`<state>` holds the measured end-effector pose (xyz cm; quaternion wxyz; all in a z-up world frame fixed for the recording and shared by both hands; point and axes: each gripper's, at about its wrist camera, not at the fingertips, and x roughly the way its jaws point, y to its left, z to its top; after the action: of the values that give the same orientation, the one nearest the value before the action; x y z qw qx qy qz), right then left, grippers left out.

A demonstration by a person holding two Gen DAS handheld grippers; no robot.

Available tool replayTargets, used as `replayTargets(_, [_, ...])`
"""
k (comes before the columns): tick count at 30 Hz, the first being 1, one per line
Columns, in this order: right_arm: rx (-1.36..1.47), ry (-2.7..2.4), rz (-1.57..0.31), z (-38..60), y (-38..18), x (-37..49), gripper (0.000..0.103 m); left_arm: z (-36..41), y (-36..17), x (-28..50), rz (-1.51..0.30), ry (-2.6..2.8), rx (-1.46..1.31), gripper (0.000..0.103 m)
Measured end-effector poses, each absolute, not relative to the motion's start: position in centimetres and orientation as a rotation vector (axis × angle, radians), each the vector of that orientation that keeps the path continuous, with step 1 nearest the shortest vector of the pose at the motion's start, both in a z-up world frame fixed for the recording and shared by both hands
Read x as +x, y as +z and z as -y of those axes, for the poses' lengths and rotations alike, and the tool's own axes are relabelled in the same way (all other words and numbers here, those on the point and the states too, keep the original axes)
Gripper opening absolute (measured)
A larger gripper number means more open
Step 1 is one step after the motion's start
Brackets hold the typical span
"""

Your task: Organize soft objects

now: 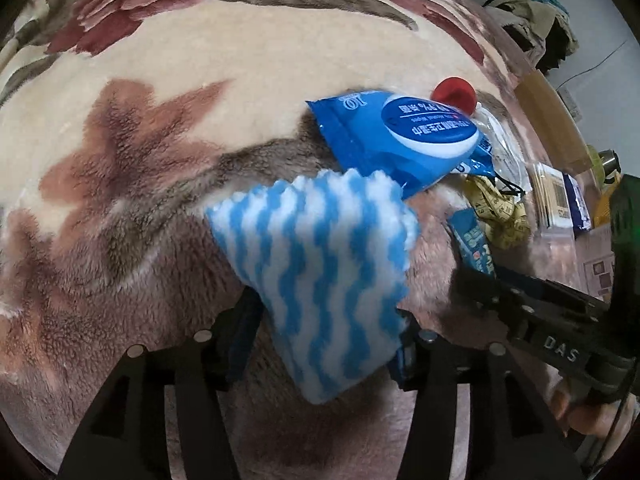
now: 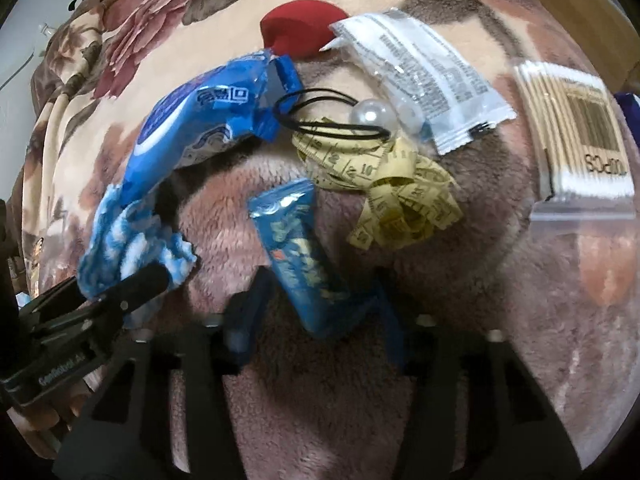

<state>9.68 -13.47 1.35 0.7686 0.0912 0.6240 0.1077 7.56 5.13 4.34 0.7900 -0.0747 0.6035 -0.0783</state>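
- The flowered blanket (image 1: 168, 80) carries everything; its far and left parts lie bare in the left wrist view, while the right side is crowded up to a wooden edge (image 1: 552, 116).
- The left gripper (image 1: 324, 344) points steeply down; the blue-and-white striped cloth (image 1: 320, 280) lies between its 2 fingers, and the jaws stand partly apart; whether the pads press the cloth I cannot tell.
- The cloth's far corner lies just beside the blue wipes pack (image 1: 404, 136); a red sponge (image 1: 456, 94) sits behind that pack.
- The right gripper (image 2: 316, 312) also points steeply down; its jaws are narrowed around a slim blue sachet (image 2: 296, 248) that lies slanted between the fingers; contact is not clear.
- Only the right wrist view shows in full the yellow tape measure (image 2: 400, 196), the black hair tie with a pearl bead (image 2: 372, 114), the clear printed packet (image 2: 432, 80) and the bag of cotton swabs (image 2: 576, 136), all crowded close; the tie lies across the tape.
- That view also shows the left gripper from the side at the cloth's edge.
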Motion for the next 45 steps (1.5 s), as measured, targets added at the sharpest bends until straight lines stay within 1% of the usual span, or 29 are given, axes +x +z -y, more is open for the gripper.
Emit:
replayTargets(1, [0.203,0.236,-1.350,13.9,1.5,9.3,0.037,-5.1,4.4,7.5,-1.295,-0.171,-0.159,0.053])
replayTargets(3, [0.231,0.241,-1.342,14.5,2.0,8.7,0.037,-5.0,4.7,7.4,-1.291,-0.170,-0.135,0.032])
replayTargets(5, [0.249,0.245,-1.329,15.0,2.6,8.0,0.037,-5.2,5.1,7.2,-1.287,-0.176,-0.134,0.024])
replayTargets(6, [0.252,0.246,-1.323,15.1,2.9,7.7,0.037,-5.3,5.3,7.1,-1.287,-0.179,-0.142,0.023])
replayTargets(13, [0.262,0.268,-1.309,15.2,4.3,5.8,0.037,-5.5,6.8,4.7,-1.289,-0.183,-0.122,0.022])
replayTargets(23, [0.232,0.293,-1.312,13.8,5.2,3.8,0.037,-2.8,7.2,2.1,-1.297,-0.200,-0.089,0.022])
replayTargets(34, [0.203,0.244,-1.296,14.5,6.4,3.0,0.037,-1.3,8.1,2.2,-1.287,-0.190,-0.055,0.022])
replayTargets(45, [0.220,0.191,-1.246,17.3,8.8,2.8,0.037,2.0,10.5,3.1,-1.249,-0.231,-0.024,0.022])
